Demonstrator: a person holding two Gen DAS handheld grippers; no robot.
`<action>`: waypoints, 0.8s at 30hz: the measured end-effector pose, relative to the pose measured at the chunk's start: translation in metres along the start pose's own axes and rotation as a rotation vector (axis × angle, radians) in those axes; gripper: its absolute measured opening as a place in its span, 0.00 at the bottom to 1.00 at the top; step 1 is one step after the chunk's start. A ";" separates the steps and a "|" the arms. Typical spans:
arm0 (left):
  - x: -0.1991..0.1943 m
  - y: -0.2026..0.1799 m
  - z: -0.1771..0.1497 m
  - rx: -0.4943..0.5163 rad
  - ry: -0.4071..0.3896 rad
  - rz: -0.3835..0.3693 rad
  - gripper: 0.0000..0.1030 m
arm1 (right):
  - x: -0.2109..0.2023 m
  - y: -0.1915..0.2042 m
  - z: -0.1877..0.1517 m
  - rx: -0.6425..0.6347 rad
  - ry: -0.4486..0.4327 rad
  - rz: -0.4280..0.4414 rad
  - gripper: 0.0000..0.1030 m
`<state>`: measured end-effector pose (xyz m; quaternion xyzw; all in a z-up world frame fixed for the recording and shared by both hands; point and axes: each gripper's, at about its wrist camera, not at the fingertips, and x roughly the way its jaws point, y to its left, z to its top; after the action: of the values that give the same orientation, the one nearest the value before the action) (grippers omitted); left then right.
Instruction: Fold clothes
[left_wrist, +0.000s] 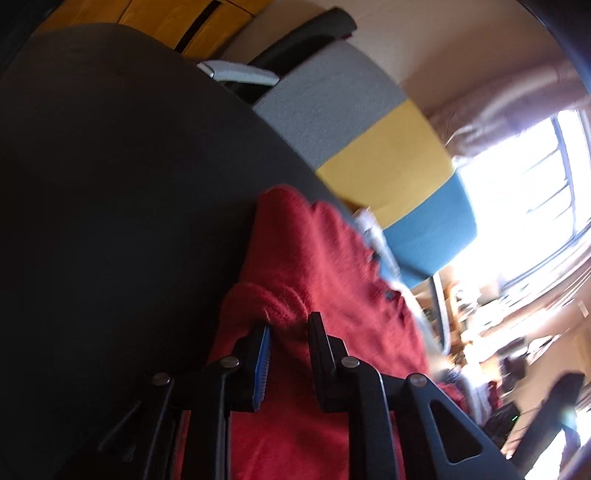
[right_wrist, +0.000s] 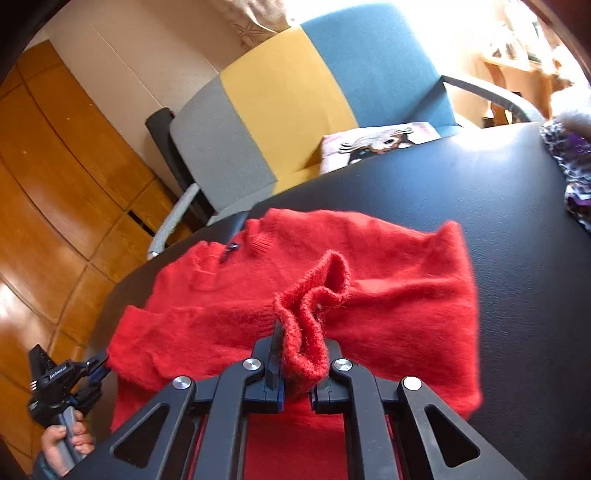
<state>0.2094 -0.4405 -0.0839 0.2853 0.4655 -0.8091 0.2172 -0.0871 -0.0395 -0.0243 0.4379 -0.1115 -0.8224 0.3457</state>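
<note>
Now the right gripper (right_wrist: 301, 354) pinches a cuff (right_wrist: 314, 314) of the red sweater (right_wrist: 388, 295), which spreads toward twelve o'clock across the black table (right_wrist: 517, 206). Its left gripper (left_wrist: 290, 332) stands parted, a knit fold at its eleven o'clock.

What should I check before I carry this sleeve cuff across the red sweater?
1. Right gripper clamped on sleeve cuff: ok, the knit is bunched between the fingers.
2. Left gripper gripping cloth: not ok, its jaws stand open over the red sweater.
3. Sweater lying fully on the black table: cannot tell, the near hem is hidden.
4. Landing area on the sweater body free: ok.
5. Patterned garment apart from the sweater: ok.
6. Left view sharp enough to judge: not ok, blurred.
</note>
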 end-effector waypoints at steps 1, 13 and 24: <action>0.001 0.003 -0.003 0.004 0.011 0.034 0.17 | 0.003 -0.003 -0.002 0.005 0.012 -0.012 0.09; -0.054 -0.025 0.003 0.164 -0.090 0.031 0.28 | -0.036 -0.023 -0.007 0.046 -0.071 -0.093 0.46; 0.017 -0.094 0.008 0.384 -0.060 0.087 0.28 | 0.001 0.042 -0.001 -0.189 0.023 -0.074 0.46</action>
<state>0.1372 -0.4047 -0.0328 0.3170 0.2832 -0.8811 0.2072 -0.0664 -0.0705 -0.0051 0.4167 -0.0133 -0.8363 0.3562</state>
